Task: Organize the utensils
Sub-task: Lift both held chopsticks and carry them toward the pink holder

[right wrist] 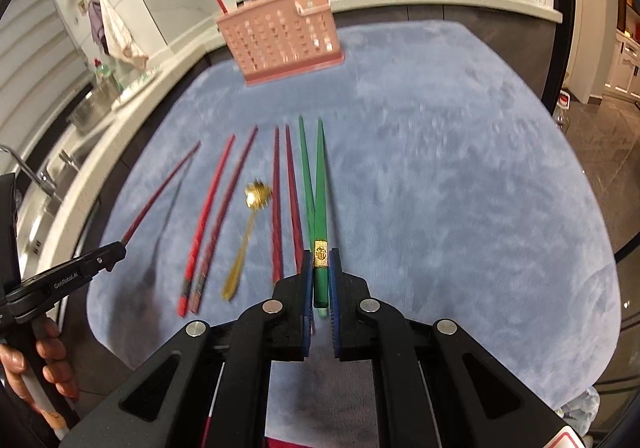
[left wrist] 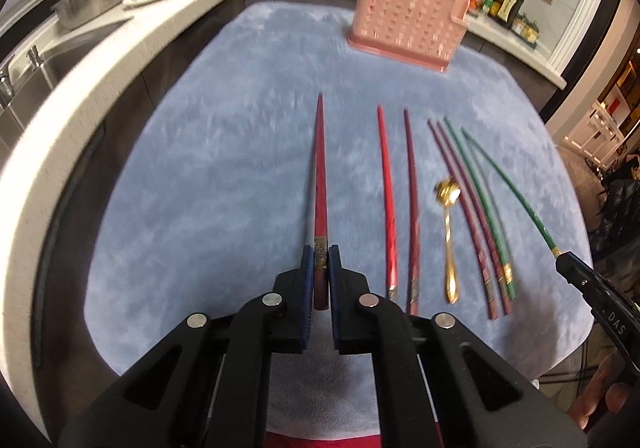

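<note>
My left gripper [left wrist: 320,268] clenched on a dark red chopstick [left wrist: 319,168], my right gripper [right wrist: 321,272] grasping a green chopstick [right wrist: 320,184], pink utensil basket [right wrist: 280,44] far across the blue mat [right wrist: 440,168]

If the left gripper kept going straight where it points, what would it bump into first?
Probably just the blue cloth: the left gripper, shut on a dark red chopstick, aims down at a bare patch. Depth is uncertain.
</note>
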Motion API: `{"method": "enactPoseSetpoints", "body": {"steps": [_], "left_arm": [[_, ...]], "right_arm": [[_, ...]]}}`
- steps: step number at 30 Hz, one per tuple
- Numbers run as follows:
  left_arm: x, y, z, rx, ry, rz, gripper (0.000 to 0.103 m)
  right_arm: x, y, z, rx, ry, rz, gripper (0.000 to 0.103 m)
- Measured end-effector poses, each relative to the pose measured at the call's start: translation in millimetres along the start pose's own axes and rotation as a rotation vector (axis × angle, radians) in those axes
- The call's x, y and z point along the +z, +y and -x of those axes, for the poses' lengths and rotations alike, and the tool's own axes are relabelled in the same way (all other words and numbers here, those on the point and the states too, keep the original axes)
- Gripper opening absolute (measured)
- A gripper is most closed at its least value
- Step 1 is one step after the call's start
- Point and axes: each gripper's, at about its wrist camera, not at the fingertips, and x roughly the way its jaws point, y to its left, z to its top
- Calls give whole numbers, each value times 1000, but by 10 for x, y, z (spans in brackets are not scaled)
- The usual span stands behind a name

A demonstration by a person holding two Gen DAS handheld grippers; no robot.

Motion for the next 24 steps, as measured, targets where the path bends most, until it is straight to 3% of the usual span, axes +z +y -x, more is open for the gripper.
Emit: {"method": "enactPoseSetpoints", "body": {"steps": [13, 24], "left_arm": [[776, -18, 506, -2, -160, -5, 7], [1586, -129, 760, 0, -272, -11, 7]], "right_arm": [[833, -14, 546, 18, -199, -15, 7], [1520, -23, 677, 30, -293, -13, 7]]}}
